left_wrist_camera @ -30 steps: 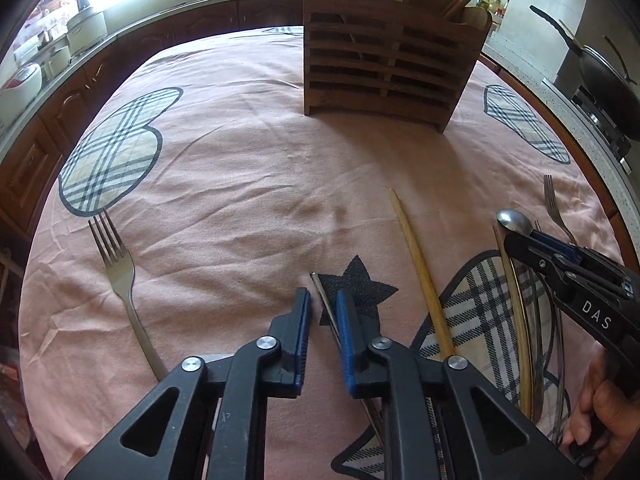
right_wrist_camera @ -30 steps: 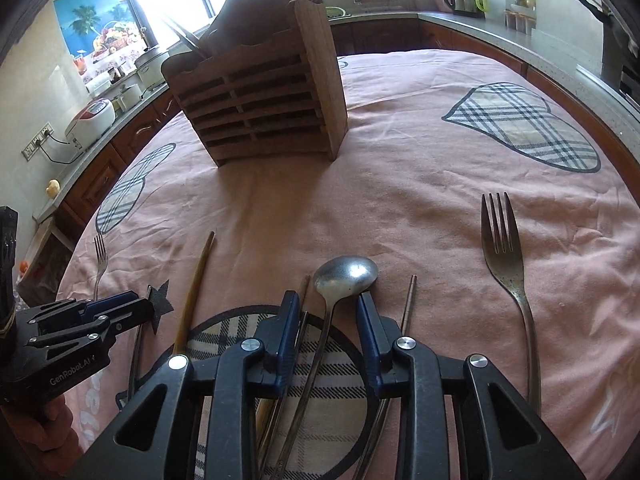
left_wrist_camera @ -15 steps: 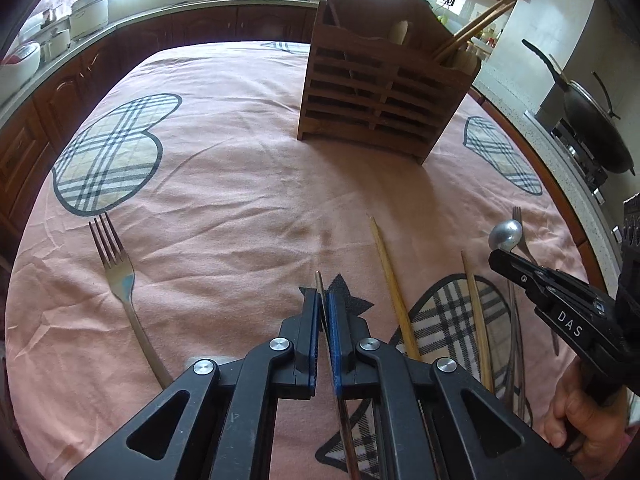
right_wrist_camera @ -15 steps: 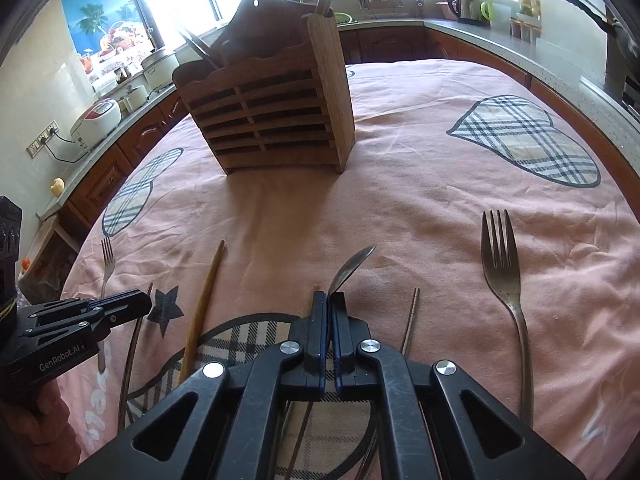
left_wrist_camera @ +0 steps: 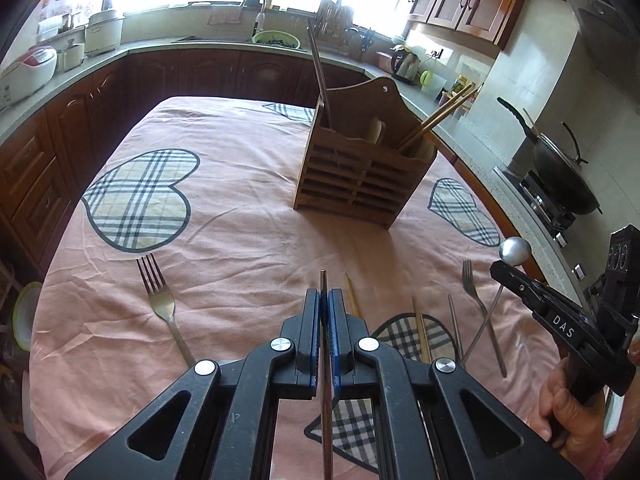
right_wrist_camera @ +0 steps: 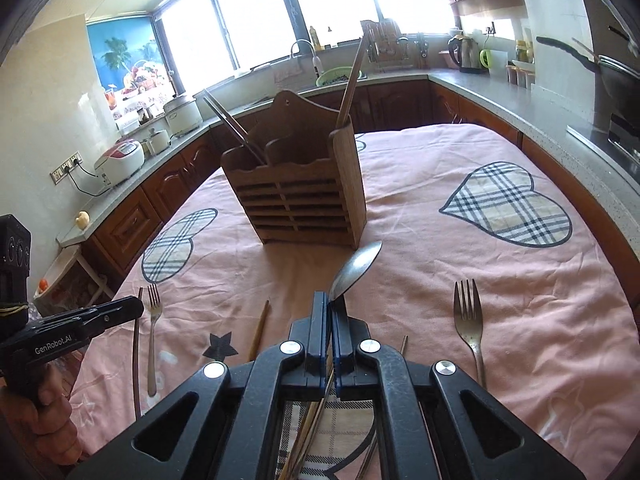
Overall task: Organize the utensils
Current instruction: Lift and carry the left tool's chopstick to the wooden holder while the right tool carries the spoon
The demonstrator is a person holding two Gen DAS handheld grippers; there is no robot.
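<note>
Tablecloth [left_wrist_camera: 248, 216] is filling the left wrist view's middle, its far edge running near the counter at top. The left gripper [left_wrist_camera: 325, 300], low centre, is clamping a metal chopstick [left_wrist_camera: 323, 280]. The wooden holder [left_wrist_camera: 360, 172] is standing upper centre with bare cloth before it. Two forks are lying flat: one [left_wrist_camera: 160, 304] at left, one [left_wrist_camera: 470, 284] at right.

Moving to the right wrist view, the right gripper [right_wrist_camera: 331, 312] is pinching a spoon [right_wrist_camera: 354, 268] just before the holder [right_wrist_camera: 300, 200]. Two forks are showing again, left [right_wrist_camera: 152, 320] and right [right_wrist_camera: 468, 316].
</note>
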